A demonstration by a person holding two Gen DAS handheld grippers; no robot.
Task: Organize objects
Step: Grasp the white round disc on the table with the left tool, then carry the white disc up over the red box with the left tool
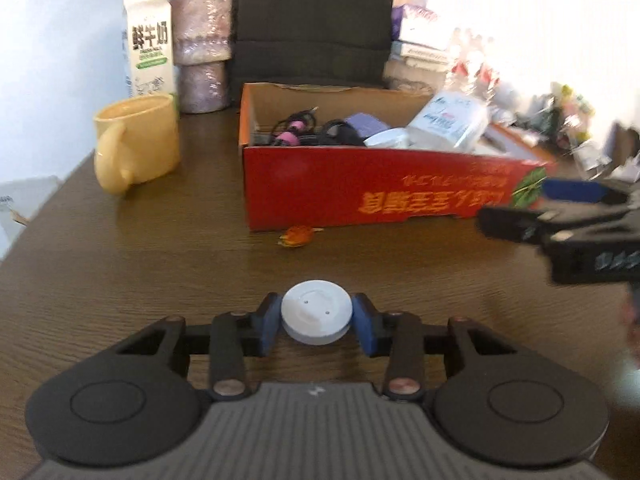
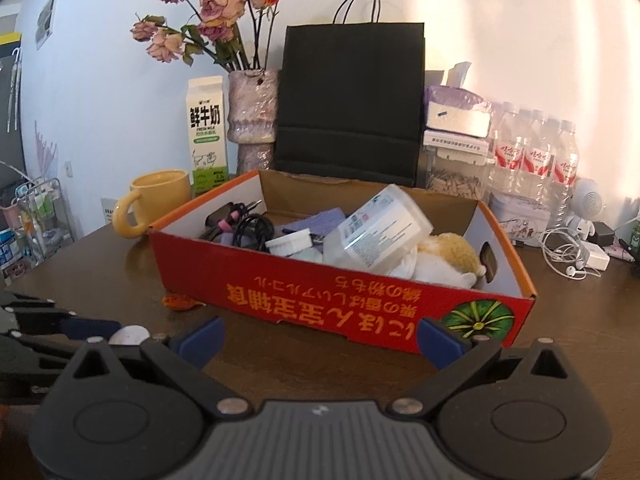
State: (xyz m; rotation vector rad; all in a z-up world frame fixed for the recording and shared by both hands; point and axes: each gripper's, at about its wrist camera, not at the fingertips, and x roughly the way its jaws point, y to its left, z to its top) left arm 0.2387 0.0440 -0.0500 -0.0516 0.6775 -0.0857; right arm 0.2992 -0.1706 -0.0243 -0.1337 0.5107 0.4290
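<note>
My left gripper is shut on a round white disc, held just above the brown table, in front of a red cardboard box. The disc also shows at the left of the right wrist view between the left gripper's fingers. My right gripper is open and empty, close before the box's front wall. The box holds black cables, a clear plastic jar, a small white tub, a purple item and a plush toy.
A yellow mug, milk carton and vase with dried roses stand at back left. A black paper bag stands behind the box. Water bottles, tissue boxes and earphones lie right. An orange scrap lies before the box.
</note>
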